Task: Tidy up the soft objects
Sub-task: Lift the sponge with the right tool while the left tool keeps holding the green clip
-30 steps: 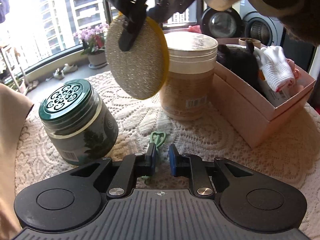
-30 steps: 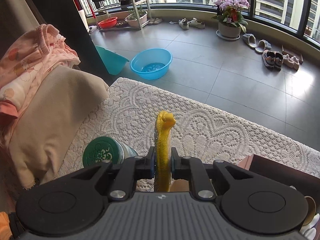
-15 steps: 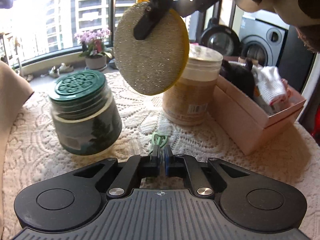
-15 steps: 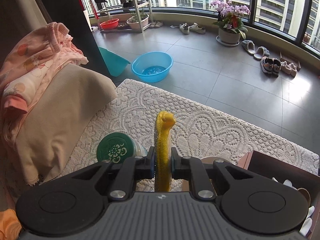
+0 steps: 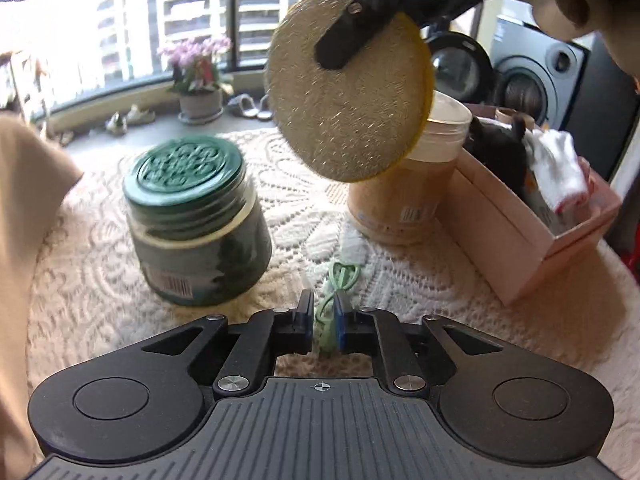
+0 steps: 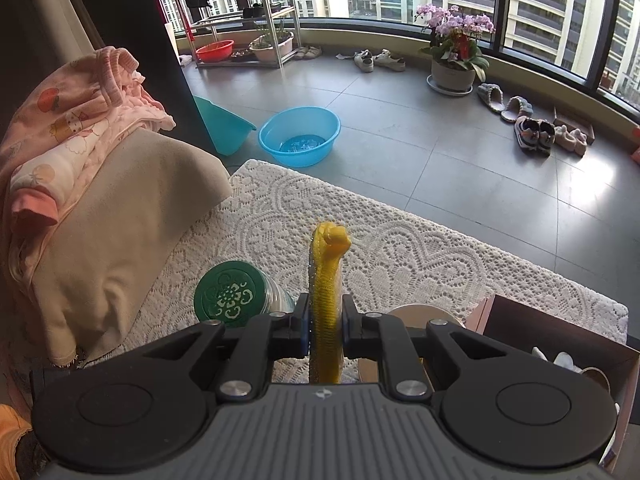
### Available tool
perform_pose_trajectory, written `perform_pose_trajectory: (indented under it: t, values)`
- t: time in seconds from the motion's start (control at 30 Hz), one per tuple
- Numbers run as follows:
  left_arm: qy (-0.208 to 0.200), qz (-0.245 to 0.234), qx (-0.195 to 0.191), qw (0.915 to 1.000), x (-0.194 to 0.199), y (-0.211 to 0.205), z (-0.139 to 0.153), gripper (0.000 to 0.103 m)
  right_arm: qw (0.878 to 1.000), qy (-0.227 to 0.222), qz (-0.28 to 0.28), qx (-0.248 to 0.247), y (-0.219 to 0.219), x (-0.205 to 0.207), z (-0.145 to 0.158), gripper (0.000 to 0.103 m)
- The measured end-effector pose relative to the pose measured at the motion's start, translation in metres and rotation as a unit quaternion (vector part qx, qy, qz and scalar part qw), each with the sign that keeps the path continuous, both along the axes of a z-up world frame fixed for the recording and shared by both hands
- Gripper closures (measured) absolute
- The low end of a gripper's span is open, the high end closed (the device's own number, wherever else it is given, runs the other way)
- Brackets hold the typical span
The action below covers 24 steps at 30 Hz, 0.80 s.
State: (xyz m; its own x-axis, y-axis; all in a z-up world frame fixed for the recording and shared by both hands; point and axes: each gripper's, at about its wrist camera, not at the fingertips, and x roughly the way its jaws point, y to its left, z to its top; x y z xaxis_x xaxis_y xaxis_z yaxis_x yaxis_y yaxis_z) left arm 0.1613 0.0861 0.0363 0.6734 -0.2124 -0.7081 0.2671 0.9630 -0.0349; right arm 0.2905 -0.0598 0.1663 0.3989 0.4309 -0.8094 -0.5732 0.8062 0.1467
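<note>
**Sponge aloft, green cord between the jaws**

The right gripper [image 6: 324,322] was clamped on the round yellow scouring sponge [image 6: 326,280], seen edge-on from its own camera, its knotted end pointing up and away over the table; from the left wrist view the sponge [image 5: 348,88] hung in the air as a flat disc, glittery face toward the camera, above the tan canister [image 5: 404,200]; the left gripper [image 5: 323,322] pointed down at the cloth, its jaws just easing apart with a thin green cord [image 5: 340,280] running lengthways between them, loop end lying away from the gripper on the cloth; whether the pads pressed on it was hard to call; a green-lidded jar [image 5: 192,220] stood to the left, the pink box [image 5: 532,248] to the right, with a white glove [image 5: 556,168] and something dark inside; all of it sat on a white lace tablecloth [image 6: 420,256]; beyond lay grey floor tiles, a blue basin [image 6: 300,136], potted orchids [image 6: 456,52], shoes by curved windows, and pink clothing [image 6: 80,120] heaped on a beige cushion.
</note>
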Motion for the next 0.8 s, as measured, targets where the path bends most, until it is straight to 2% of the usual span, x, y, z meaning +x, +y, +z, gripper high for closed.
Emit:
perform_pose_trajectory:
  t: [0.07,0.13,0.17,0.2,0.3,0.33,0.47,0.5,0.6,0.67,0.73,0.77,0.8]
  values:
    - [-0.005,-0.009,0.014,0.9999,0.003,-0.004,0.002,0.089,1.000,0.004,0.001,0.004,-0.001,0.002,-0.003,0.089]
    - [0.011,-0.031,0.015,0.9993,0.007,-0.008,0.002,0.088,1.000,0.008,0.000,0.006,-0.003,0.006,-0.007,0.089]
    - [0.017,-0.043,0.014,0.9988,0.009,-0.010,0.001,0.085,1.000,0.011,-0.001,0.008,-0.004,0.008,-0.009,0.089]
    - [0.020,-0.056,0.019,0.9980,0.009,-0.013,0.000,0.077,1.000,0.014,-0.002,0.009,-0.004,0.009,-0.012,0.089]
    - [0.013,-0.094,0.044,0.9945,0.006,-0.025,-0.004,0.061,1.000,0.022,-0.001,0.015,-0.006,0.013,-0.018,0.089]
    - [0.011,-0.100,0.049,0.9937,0.007,-0.027,-0.005,0.060,1.000,0.024,0.001,0.017,-0.006,0.013,-0.020,0.089]
    - [-0.001,-0.059,0.056,0.9967,0.017,-0.021,-0.009,0.062,0.999,0.028,0.002,0.020,-0.006,0.016,-0.025,0.089]
    - [0.000,-0.049,0.056,0.9972,0.020,-0.021,-0.011,0.058,0.999,0.029,0.001,0.020,-0.006,0.017,-0.026,0.089]
    - [0.020,-0.037,0.019,0.9989,0.030,-0.012,-0.012,0.060,0.999,0.030,0.000,0.020,-0.006,0.020,-0.028,0.089]
    - [0.013,-0.039,0.026,0.9988,0.029,-0.015,-0.013,0.061,0.999,0.028,-0.002,0.017,-0.005,0.020,-0.028,0.089]
    - [-0.001,-0.037,0.028,0.9989,0.025,-0.021,-0.016,0.069,1.000,0.024,-0.002,0.013,-0.002,0.019,-0.027,0.089]
    - [-0.005,-0.039,0.019,0.9990,0.024,-0.023,-0.017,0.082,1.000,0.023,-0.002,0.011,0.000,0.019,-0.026,0.089]
    - [-0.006,-0.033,0.012,0.9994,0.022,-0.025,-0.018,0.083,1.000,0.022,-0.002,0.010,0.002,0.017,-0.025,0.089]
